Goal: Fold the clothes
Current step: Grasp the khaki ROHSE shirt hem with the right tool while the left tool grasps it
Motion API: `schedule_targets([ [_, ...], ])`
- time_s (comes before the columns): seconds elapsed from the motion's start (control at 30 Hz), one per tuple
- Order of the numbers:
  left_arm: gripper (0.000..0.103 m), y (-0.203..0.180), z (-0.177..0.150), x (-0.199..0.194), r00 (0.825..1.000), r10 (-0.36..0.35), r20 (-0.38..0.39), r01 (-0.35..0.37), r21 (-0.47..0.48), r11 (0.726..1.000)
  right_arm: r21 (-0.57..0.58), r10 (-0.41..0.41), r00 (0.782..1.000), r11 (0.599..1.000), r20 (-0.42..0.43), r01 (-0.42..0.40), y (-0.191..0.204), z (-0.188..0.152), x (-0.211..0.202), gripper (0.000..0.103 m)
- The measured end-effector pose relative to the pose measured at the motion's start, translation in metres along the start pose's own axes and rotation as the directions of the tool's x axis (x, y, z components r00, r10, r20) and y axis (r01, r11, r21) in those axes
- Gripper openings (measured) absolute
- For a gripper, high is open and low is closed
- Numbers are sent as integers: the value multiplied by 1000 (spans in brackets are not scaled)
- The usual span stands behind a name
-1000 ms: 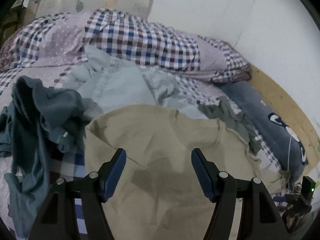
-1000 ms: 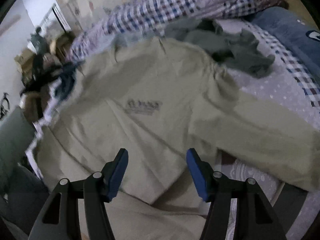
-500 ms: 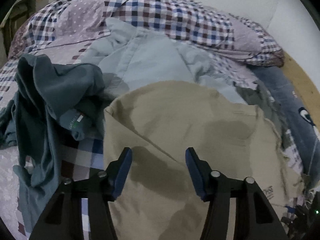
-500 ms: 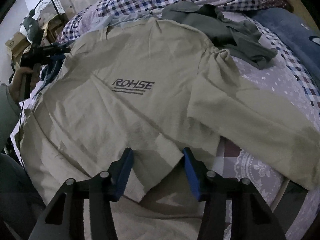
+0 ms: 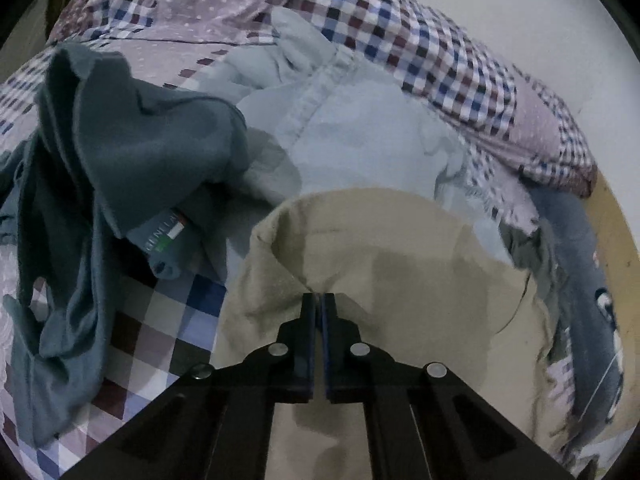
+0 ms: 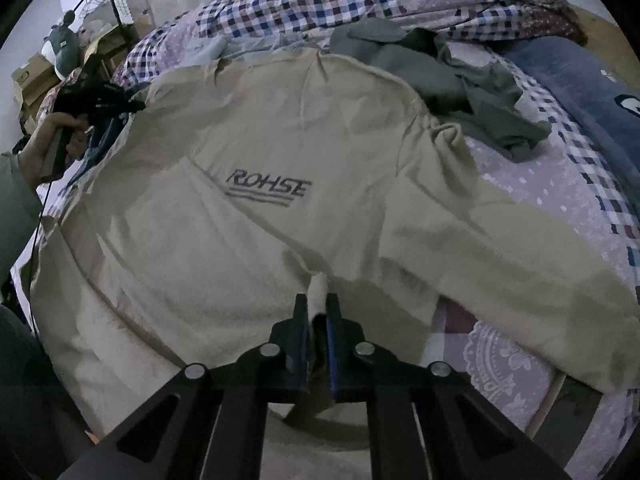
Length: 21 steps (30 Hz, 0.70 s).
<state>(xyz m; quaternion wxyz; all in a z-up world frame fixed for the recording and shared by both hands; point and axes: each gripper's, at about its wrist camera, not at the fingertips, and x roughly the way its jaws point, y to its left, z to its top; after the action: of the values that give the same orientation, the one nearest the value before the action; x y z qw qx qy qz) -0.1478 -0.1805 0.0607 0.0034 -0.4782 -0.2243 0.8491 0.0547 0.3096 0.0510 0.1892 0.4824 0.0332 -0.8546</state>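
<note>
A beige long-sleeved shirt (image 6: 248, 152) printed "ROHSE" lies spread front-up on the bed, one sleeve (image 6: 520, 256) stretched out to the right. My right gripper (image 6: 318, 300) is shut on a pinched fold of its near edge. In the left wrist view my left gripper (image 5: 319, 298) is shut on the beige shirt (image 5: 400, 248) close to its rounded top-left corner. The right wrist view also shows that left gripper (image 6: 96, 98) at the shirt's far left edge, held by a hand (image 6: 48, 136).
A teal garment (image 5: 120, 152) is heaped left of the beige shirt. Behind it lie a pale blue shirt (image 5: 352, 128) and a checked quilt (image 5: 400, 32). A grey-green garment (image 6: 448, 76) and a navy pillow (image 6: 580, 80) sit at the right. Boxes and a rack (image 6: 100, 12) stand beyond the bed.
Both grippers were open above the beige shirt a second ago. Both have since come down and shut on its fabric, the left near the corner, the right at the near edge.
</note>
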Motion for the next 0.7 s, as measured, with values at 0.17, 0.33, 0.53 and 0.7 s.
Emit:
schedule_targets([
  [0.17,0,8,5,-10,999,-30,27,32,-47,998,17,-17,999,1000,39,17,-1,5,-10,5],
  [0.33,0,14,11,-15,997,-51,62,57,-88,995,44,-40,995,998,96,36,-2,11,-27,5],
  [0.53,0,26,16,-22,993,-63,100,77,-143,987,18,-86,987,996,138,84,2,41,-38,5],
  [0.7,0,31,18,-23,992,-58,112,76,-164,983,-32,-118,984,992,136,123,-4,83,-27,5],
])
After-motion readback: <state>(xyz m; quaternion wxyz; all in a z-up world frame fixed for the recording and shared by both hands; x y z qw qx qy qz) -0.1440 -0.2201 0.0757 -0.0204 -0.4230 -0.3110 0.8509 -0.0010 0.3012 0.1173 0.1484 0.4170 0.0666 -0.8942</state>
